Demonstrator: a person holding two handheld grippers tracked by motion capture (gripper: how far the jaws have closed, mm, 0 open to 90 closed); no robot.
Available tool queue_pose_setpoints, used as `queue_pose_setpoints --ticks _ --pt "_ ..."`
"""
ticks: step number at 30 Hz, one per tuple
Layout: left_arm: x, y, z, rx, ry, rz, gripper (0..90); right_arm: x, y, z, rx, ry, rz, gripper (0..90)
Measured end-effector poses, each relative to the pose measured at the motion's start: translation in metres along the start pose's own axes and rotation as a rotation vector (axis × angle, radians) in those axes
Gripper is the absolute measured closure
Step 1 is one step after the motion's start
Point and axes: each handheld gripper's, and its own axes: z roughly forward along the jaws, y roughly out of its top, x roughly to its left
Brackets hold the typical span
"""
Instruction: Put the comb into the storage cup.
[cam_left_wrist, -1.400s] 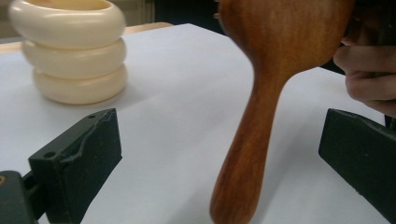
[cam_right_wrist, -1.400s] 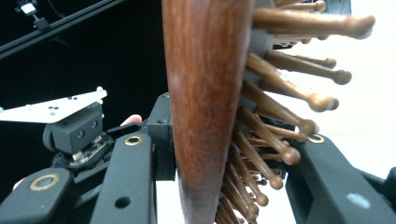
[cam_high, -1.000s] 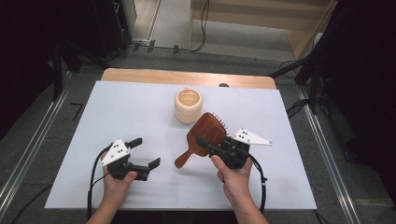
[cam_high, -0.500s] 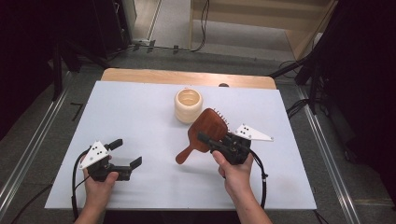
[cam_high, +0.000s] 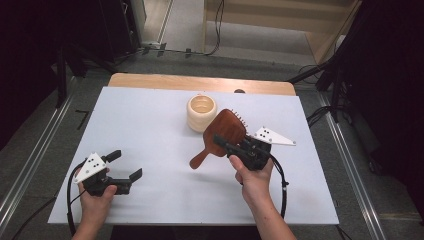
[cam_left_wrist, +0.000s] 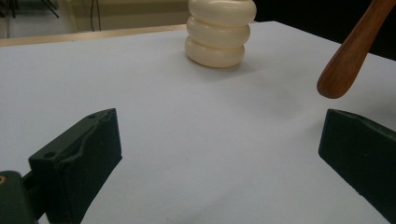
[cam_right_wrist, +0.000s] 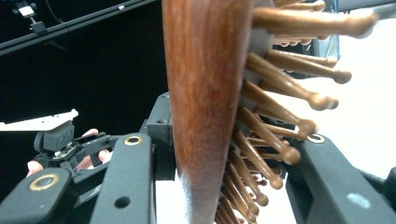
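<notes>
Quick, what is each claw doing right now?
Left claw: open, holding nothing.
Right claw: shut on the wooden hairbrush, lifted off the table.

Hairbrush (cam_high: 227, 131) just beside cup (cam_high: 202, 112)

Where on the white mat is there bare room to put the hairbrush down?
Bare: the mat's left-far stretch beside the cream cup, and the near strip between the left tongs and right tongs. Crowded: around the cup and held hairbrush.
</notes>
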Motion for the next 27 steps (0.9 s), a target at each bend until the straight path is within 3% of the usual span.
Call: queue_pose_setpoints --ticks 16,27 --pt "0.013 -0.003 -0.015 -0.007 0.037 -0.003 0.0 -0.003 0.015 0.002 -0.019 -0.015 -0.022 55.5" --pt "0.012 -0.009 -0.017 -0.029 0.041 -0.014 0.0 -0.009 0.03 0.003 -0.049 -0.029 -0.019 55.5"
